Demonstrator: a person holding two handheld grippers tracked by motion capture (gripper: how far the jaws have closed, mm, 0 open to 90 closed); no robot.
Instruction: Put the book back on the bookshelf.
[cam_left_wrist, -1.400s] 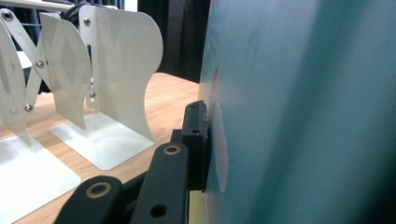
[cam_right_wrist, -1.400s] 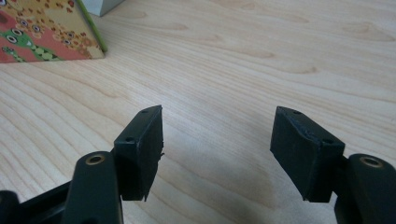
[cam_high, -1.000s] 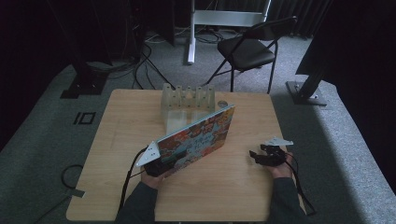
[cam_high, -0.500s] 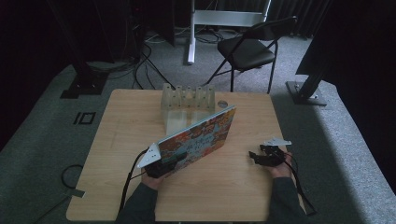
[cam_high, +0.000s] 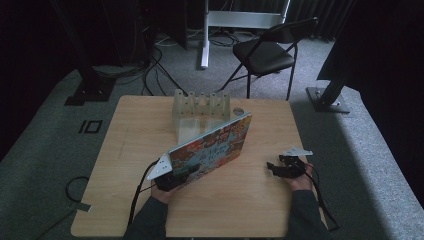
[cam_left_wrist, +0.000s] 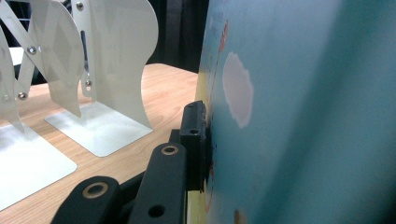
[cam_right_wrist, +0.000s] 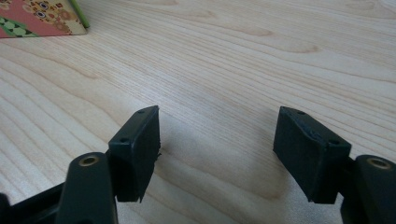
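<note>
step: I am tipping the book (cam_high: 212, 146) up toward the rack (cam_high: 200, 109) | left gripper (cam_high: 172, 176): pinching its corner tight | right gripper (cam_high: 280, 167): its 2 jaws have just been spreading, nothing between | tip: I am going slow

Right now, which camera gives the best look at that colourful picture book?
The high view: the picture book shows whole, tilted up, its corner in the left gripper. The left gripper view shows a blurred stretch of cover, the right gripper view one corner.

Dim high view; brighter, sharper gripper views.
</note>
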